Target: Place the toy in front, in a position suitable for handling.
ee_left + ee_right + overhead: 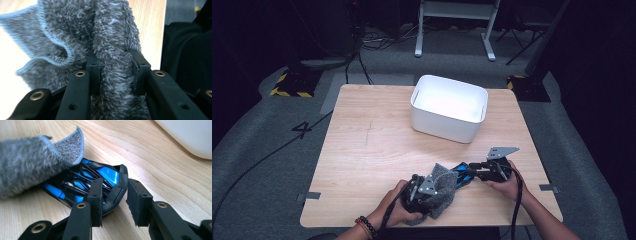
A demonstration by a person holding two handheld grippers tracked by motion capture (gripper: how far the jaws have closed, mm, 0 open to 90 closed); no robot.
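A grey fuzzy cloth with a pale stitched edge lies bunched near the table's front edge. My left gripper is shut on a thick fold of it; in the left gripper view both pads squeeze the cloth at the gripper. Just to its right lies a glossy blue and black toy car. My right gripper is shut on one end of it. In the right gripper view the gripper clamps the car, while the cloth drapes over the car's far end.
A white rectangular bin stands at the back middle of the wooden table; its wall is at the upper right of the right gripper view. Both hands rest near the front edge. Cables and stands lie on the floor beyond.
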